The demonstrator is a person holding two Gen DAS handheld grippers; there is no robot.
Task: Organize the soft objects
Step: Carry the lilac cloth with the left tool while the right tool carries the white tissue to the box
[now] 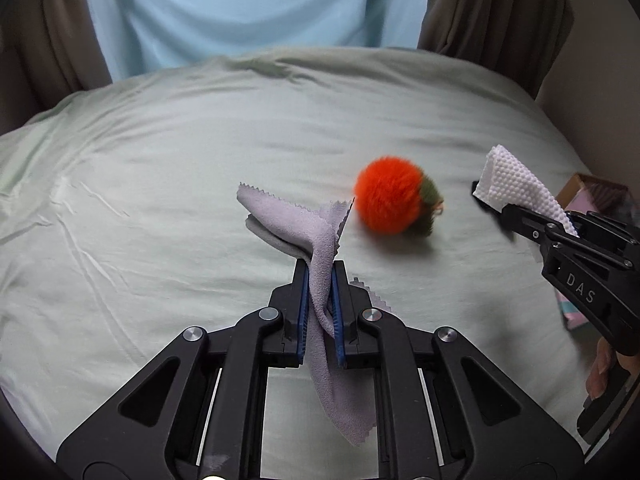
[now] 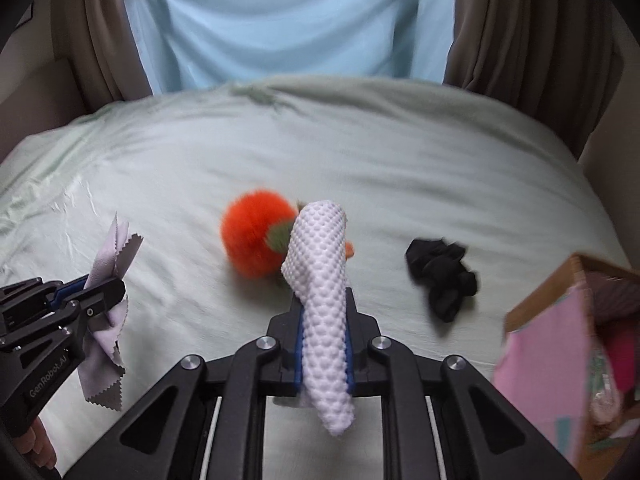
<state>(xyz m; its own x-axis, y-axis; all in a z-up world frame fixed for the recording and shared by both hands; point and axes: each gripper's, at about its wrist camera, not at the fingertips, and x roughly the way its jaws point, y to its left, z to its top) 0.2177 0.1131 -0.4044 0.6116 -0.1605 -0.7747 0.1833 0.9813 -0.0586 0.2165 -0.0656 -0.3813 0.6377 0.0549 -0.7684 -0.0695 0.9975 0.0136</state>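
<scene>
My left gripper point(image 1: 320, 268) is shut on a lilac cloth point(image 1: 296, 226) with zigzag edges, held above the bed; it also shows in the right wrist view point(image 2: 105, 322). My right gripper point(image 2: 324, 300) is shut on a white bumpy cloth point(image 2: 322, 280), which also shows in the left wrist view point(image 1: 516, 184). A fluffy orange pompom point(image 1: 388, 200) with a green tuft lies on the pale green bedsheet point(image 1: 160, 180) between the grippers; it shows in the right wrist view too point(image 2: 254, 236). A black scrunched fabric piece point(image 2: 442, 276) lies on the sheet to the right.
A pink cardboard box point(image 2: 560, 360) with soft items inside stands at the right edge of the bed; it shows in the left wrist view point(image 1: 588, 192). Brown curtains point(image 2: 532, 40) and a light blue curtain point(image 2: 300, 20) hang behind the bed.
</scene>
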